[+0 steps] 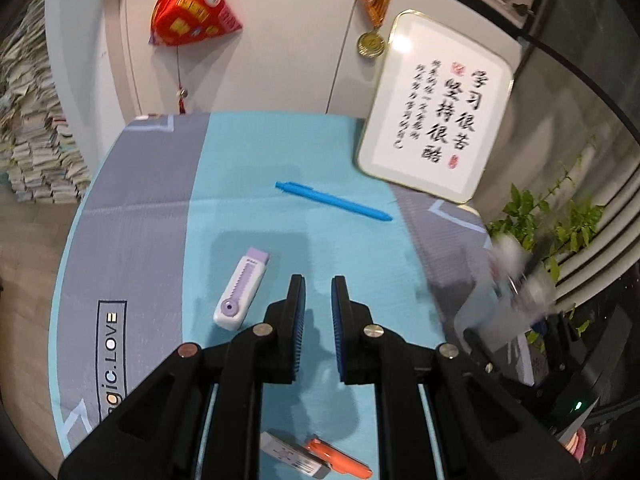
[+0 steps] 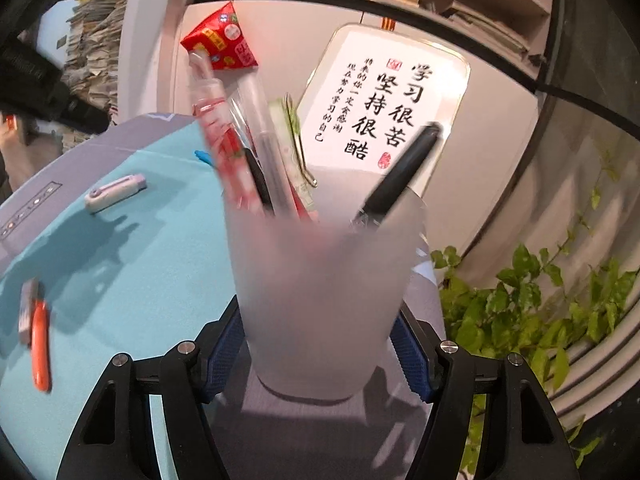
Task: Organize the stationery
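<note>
A teal-and-grey cloth covers the desk (image 1: 140,208). My left gripper (image 1: 319,296) hovers with jaws apart, beside the purple eraser (image 1: 241,289); a blue pen (image 1: 332,201) lies mid-desk. My right gripper (image 2: 316,344) clamps the frosted pen cup (image 2: 320,300) near the right edge.

Tablecloth (image 1: 120,240): "gic.LOVE"; framed calligraphy (image 2: 384,108): "学习很苦 坚持很酷"

The cup (image 2: 320,300) looks like frosted matt plastic, the blue pen (image 1: 332,201) at 12 o'clock and the purple eraser (image 1: 240,290) smooth plastic, the table cover (image 1: 140,216) woven cloth, the gripper pads (image 2: 224,350) rough blue rubber.
</note>
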The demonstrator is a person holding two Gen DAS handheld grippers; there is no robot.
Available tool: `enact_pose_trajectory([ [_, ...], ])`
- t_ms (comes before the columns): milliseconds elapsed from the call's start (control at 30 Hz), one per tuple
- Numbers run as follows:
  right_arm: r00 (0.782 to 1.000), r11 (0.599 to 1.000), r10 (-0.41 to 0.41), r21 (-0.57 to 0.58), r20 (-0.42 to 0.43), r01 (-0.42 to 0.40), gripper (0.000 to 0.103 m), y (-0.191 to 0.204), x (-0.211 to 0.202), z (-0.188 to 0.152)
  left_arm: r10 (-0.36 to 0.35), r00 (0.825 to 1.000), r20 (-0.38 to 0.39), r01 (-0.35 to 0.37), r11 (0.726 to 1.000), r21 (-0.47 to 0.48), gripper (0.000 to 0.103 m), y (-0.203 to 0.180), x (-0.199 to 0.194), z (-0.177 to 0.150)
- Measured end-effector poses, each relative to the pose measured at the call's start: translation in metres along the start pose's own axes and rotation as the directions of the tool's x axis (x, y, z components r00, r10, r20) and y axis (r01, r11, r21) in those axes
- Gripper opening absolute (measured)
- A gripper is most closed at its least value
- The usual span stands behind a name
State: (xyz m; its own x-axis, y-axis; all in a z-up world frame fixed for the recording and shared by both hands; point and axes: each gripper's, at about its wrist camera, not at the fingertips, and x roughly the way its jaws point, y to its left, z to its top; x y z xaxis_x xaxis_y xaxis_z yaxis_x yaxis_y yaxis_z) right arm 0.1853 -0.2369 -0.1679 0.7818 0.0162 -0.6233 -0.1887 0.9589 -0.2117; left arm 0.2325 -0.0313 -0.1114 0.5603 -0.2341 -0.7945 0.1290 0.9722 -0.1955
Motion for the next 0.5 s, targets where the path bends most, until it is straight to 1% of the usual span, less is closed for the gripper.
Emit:
enact_pose_trajectory([
  [33,1.0,1.0,0.003,0.005,0.012,-0.003,0.069,-0.002,0.003,0.004,0.001,1.0,-0.008,-0.001,1.0,-0.006,0.011,0.003,0.003,0.001],
  [100,1.0,1.0,0.0,0.006,0.008,0.0,0.069,-0.003,0.008,0.009,0.002,1.0,-0.019,-0.003,1.0,-0.01,0.011,0.005,0.009,0.002],
  [233,1.0,1.0,-0.005,-0.002,-0.027,0.005,0.069,-0.005,0.022,0.012,0.007,0.999,-0.046,-0.008,1.0,-0.03,0.011,0.011,0.021,0.006],
  [267,0.999,1.0,0.008,0.01,-0.04,-0.008,0.069,-0.005,0.023,0.009,0.007,0.999,-0.052,-0.009,0.999,-0.036,0.011,0.012,0.025,0.007],
  [300,0.999,1.0,0.016,0.02,-0.027,-0.016,0.069,-0.007,0.022,0.007,0.008,0.998,-0.058,-0.011,0.999,-0.039,0.011,0.013,0.028,0.008],
  [400,0.998,0.997,0.049,0.056,-0.029,-0.048,0.069,-0.013,0.02,0.005,0.014,0.997,-0.071,-0.017,0.999,-0.041,0.011,0.012,0.036,0.012],
  [500,0.996,0.994,0.082,0.072,-0.046,-0.079,0.069,-0.019,0.021,0.006,-0.008,0.997,-0.076,0.004,0.999,-0.051,0.011,0.011,0.038,0.014],
])
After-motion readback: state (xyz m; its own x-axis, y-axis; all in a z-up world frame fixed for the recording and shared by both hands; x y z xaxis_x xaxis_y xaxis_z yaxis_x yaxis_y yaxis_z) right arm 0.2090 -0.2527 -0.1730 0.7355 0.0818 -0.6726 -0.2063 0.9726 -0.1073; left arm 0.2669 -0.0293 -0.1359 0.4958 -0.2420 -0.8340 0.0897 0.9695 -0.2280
